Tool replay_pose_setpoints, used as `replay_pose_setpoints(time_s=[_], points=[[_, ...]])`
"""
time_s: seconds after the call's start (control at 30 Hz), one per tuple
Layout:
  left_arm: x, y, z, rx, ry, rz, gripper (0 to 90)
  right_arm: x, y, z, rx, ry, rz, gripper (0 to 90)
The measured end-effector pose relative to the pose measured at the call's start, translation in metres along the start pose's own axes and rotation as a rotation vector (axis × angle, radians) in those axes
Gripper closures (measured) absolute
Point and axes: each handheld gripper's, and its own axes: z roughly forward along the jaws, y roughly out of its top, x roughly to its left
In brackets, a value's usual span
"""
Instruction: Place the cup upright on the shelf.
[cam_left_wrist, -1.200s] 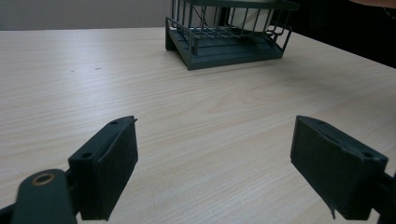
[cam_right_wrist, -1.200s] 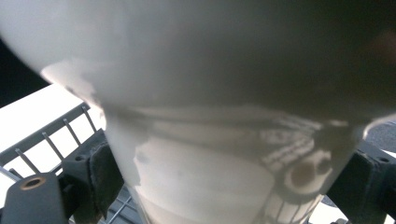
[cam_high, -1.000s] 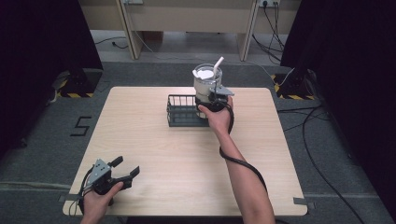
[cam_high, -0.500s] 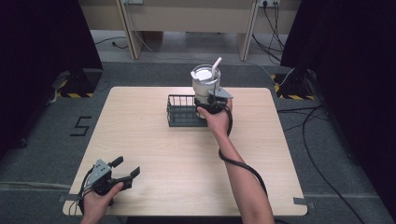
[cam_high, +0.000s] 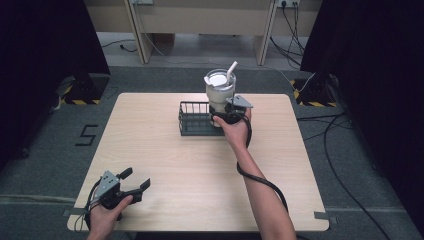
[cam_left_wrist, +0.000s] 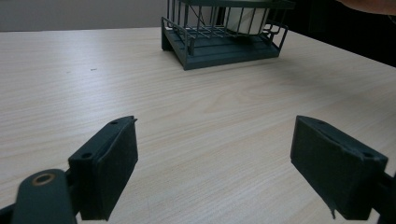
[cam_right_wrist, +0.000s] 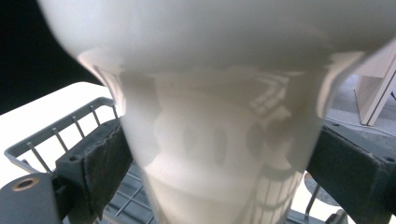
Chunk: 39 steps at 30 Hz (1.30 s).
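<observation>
While my right gripper (cam_high: 222, 114) reaches out toward twelve o'clock on the table (cam_high: 150, 150), its jaws are clamped on the narrow lower body of a white tumbler (cam_high: 220, 90). In the right gripper view the tumbler (cam_right_wrist: 215, 116) sits squarely between the two black pads, touching both, with its wider upper part spreading above them. From the high view the tumbler stands upright at the right end of a dark wire basket (cam_high: 195, 120), a white straw (cam_high: 231, 70) slanting up from its lid toward one o'clock. Whether its base rests on the basket floor or hangs just above it, I cannot tell.

My left gripper (cam_high: 131, 184) lies down at about seven o'clock on the table, near the front edge, well apart from the basket. Its jaws are spread wide with nothing between them; in the left gripper view I see bare wood between the pads and the basket (cam_left_wrist: 224, 37) far ahead, with the tumbler's pale base (cam_left_wrist: 243, 18) behind the wires.
</observation>
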Motion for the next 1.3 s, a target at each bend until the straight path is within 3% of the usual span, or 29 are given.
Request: replay_pose_setpoints(time_s=[0.5, 1.3], points=[[-0.001, 0.000, 0.000, 0.001, 0.003, 0.001, 14.4, -0.006, 0.003, -0.037, -0.016, 0.006, 0.004, 11.6], [-0.002, -0.001, 0.001, 0.002, 0.010, 0.004, 14.4, -0.017, -0.013, -0.089, -0.018, 0.015, 0.016, 17.1]])
